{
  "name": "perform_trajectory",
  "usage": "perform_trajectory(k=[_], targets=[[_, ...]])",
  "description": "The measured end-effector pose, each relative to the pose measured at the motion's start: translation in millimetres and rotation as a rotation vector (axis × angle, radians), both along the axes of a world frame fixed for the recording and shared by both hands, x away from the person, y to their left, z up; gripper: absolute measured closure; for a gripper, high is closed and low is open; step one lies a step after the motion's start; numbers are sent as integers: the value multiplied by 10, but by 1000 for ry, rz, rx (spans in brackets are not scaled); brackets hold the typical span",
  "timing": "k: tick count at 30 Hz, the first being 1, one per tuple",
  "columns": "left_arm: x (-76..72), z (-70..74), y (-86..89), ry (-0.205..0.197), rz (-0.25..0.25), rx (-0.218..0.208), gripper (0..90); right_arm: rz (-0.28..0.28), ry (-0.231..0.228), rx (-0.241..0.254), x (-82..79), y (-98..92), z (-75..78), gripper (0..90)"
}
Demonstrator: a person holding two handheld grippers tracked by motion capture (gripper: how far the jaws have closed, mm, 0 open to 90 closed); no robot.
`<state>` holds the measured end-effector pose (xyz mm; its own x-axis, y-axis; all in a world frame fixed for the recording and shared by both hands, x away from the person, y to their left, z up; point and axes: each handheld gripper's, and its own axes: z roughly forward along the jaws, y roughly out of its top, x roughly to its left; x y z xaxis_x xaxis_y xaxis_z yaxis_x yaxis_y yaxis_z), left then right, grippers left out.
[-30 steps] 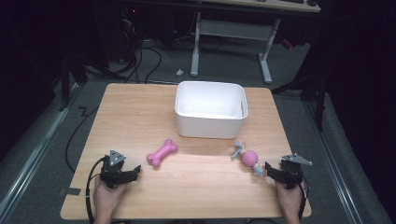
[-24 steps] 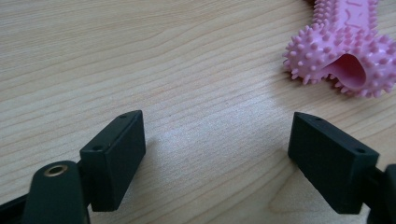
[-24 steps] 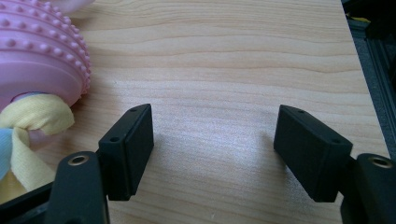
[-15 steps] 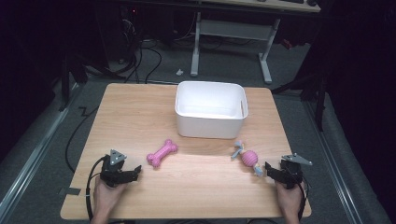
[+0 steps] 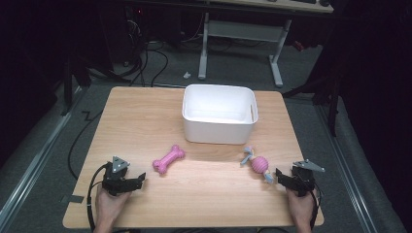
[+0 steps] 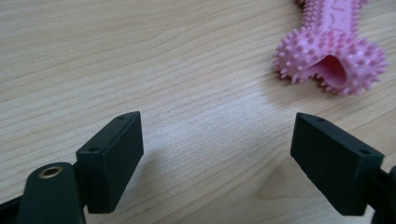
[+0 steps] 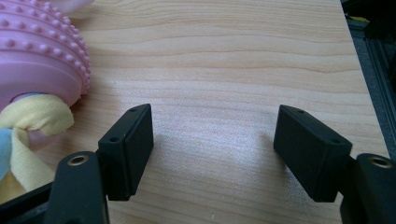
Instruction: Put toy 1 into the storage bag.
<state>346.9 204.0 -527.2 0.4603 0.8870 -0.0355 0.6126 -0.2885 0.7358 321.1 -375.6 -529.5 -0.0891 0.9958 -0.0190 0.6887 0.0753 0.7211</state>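
Note:
A pink spiky bone toy (image 5: 168, 158) lies on the wooden table (image 5: 145, 121), left of centre; its knobbed end (image 6: 336, 58) sits up and to the right of my left gripper's jaws. My left gripper (image 5: 140, 180) rests near the front left edge, open with nothing between the jaws (image 6: 217, 161). A pink ball on a pastel rope (image 5: 259, 165) lies at the right. My right gripper (image 5: 280, 175) is just right of it, open and empty (image 7: 214, 149); the ball (image 7: 39, 60) and its knot (image 7: 32, 119) are close by the left jaw.
A white rectangular tub (image 5: 219, 113) stands at the middle back of the table, seemingly empty. A person's hands hold both grippers at the front edge. The table's right edge (image 7: 362, 70) runs close to my right gripper. Desk legs and cables fill the dark floor behind.

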Motion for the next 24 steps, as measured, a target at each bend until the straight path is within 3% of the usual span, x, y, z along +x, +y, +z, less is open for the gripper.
perform_trajectory(k=[7, 10, 24], targets=[[-42, 78, -10, -10, -20, -20, 195, 5, -4, -1, -1, 0, -2, 290], [-54, 135, -39, -19, -39, -50, 213, 5, -4, -1, -1, 0, -2, 290], [-9, 366, -246, -53, -114, -51, 260, 4, -3, 0, -2, 1, -2, 290]])
